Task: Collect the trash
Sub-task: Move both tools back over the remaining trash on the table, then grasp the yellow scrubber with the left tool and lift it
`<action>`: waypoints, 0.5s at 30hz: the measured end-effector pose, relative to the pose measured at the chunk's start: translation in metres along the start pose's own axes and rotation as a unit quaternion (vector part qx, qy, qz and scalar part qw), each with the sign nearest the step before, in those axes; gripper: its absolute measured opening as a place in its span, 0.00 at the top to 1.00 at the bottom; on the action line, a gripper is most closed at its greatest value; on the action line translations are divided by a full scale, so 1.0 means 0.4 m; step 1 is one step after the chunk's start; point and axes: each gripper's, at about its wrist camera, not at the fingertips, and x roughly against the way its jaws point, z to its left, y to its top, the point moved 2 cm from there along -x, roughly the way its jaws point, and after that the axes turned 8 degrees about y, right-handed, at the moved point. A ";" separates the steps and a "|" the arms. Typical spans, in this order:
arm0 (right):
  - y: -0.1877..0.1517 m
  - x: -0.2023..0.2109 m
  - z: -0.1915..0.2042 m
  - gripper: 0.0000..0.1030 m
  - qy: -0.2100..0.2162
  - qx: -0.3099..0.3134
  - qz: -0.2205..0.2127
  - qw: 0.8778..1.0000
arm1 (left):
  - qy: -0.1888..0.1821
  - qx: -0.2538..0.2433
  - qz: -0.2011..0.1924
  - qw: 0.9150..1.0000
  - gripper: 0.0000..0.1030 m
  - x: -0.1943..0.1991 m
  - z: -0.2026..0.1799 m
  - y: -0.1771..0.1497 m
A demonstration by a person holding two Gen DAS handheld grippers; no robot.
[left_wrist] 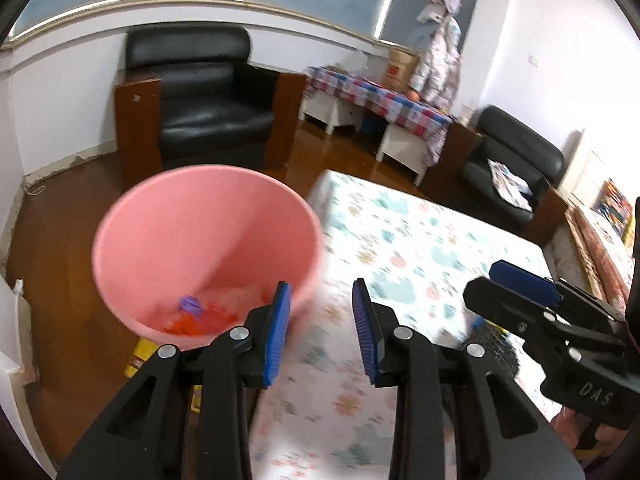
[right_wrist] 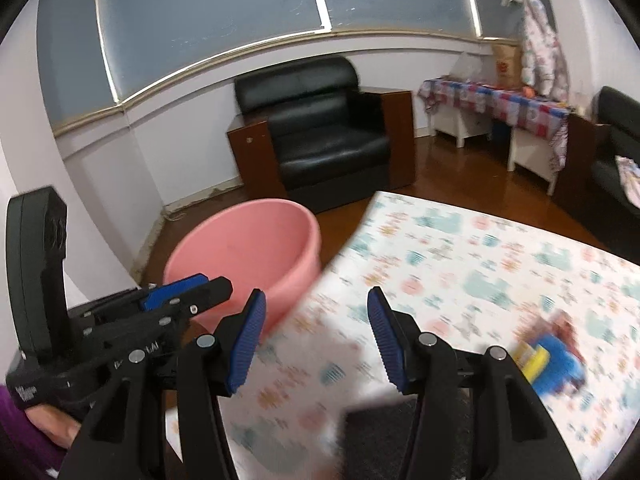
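Room with wooden floor (left_wrist: 72,216), black armchair (left_wrist: 200,96), patterned tabletop (right_wrist: 460,264), pink bucket (left_wrist: 200,240) beside its edge holding orange and purple trash (left_wrist: 196,316), left gripper (left_wrist: 320,332) fingers apart, empty, right gripper (right_wrist: 316,340) fingers apart, empty, blurred blue-yellow wrapper (right_wrist: 552,360) on tabletop.

even indoor light, no hard shadows; fisheye bending curves the far window frames (right_wrist: 224,56), dark vignette at corners. near patterned mat (left_wrist: 420,240) and pink bucket (left_wrist: 200,240) smear with motion blur.
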 end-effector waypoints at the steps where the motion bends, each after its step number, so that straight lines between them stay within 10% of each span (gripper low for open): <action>1: -0.013 0.014 -0.013 0.49 -0.007 -0.005 -0.001 1.000 | -0.005 -0.004 0.002 1.000 0.69 -0.001 -0.014 -0.008; 15: -0.127 0.210 -0.185 0.27 -0.066 -0.102 -0.065 0.990 | -0.050 -0.061 0.034 0.996 0.69 -0.025 -0.155 -0.055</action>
